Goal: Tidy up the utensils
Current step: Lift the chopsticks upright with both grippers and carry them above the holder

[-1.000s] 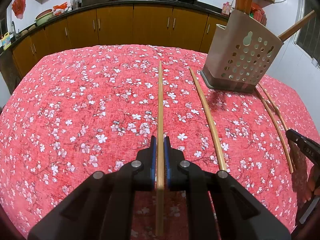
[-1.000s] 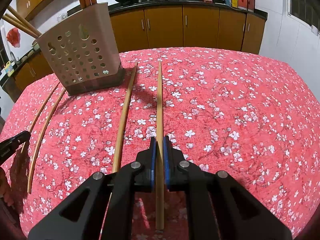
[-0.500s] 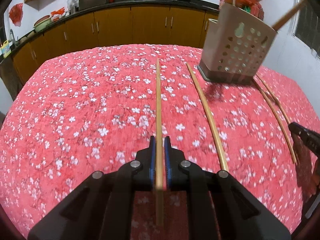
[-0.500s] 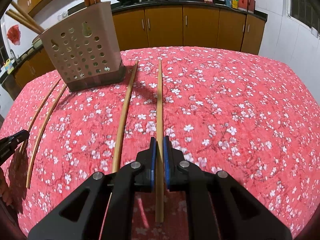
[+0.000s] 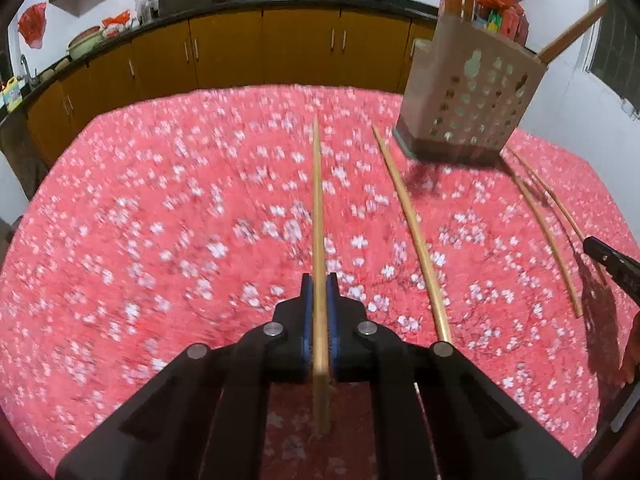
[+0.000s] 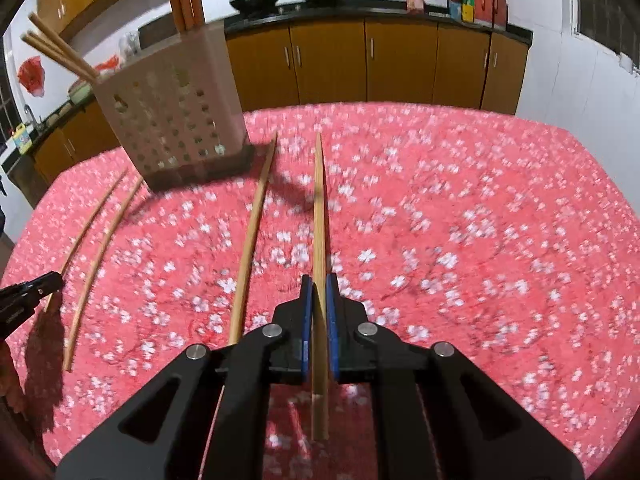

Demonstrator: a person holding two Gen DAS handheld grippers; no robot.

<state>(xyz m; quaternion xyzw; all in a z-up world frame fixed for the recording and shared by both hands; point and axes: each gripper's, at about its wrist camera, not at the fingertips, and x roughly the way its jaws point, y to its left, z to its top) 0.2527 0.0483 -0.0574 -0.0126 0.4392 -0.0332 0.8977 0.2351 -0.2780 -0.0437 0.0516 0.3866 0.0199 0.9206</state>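
Above the tablecloth (image 5: 160, 240), both grippers angle down — each clamping 1 chopstick.

Four loose chopsticks (image 5: 317, 208) (two gripped), one holder (image 5: 472, 108)

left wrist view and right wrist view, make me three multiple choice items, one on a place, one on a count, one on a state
1. In the left wrist view, where does the beige perforated plastic utensil holder stand relative to the wooden chopstick in the left gripper?
A) far left
B) far right
C) nearer than the jaws

2. How many chopsticks show outside the holder in that view?
A) two
B) six
C) four

3. How are the right gripper jaws?
A) shut on a chopstick
B) wide open, empty
C) shut on a spoon

Answers: B, the holder rises right of the held stick; C, one held plus three others over the red floral cloth; A, the blue pads pinch the stick.
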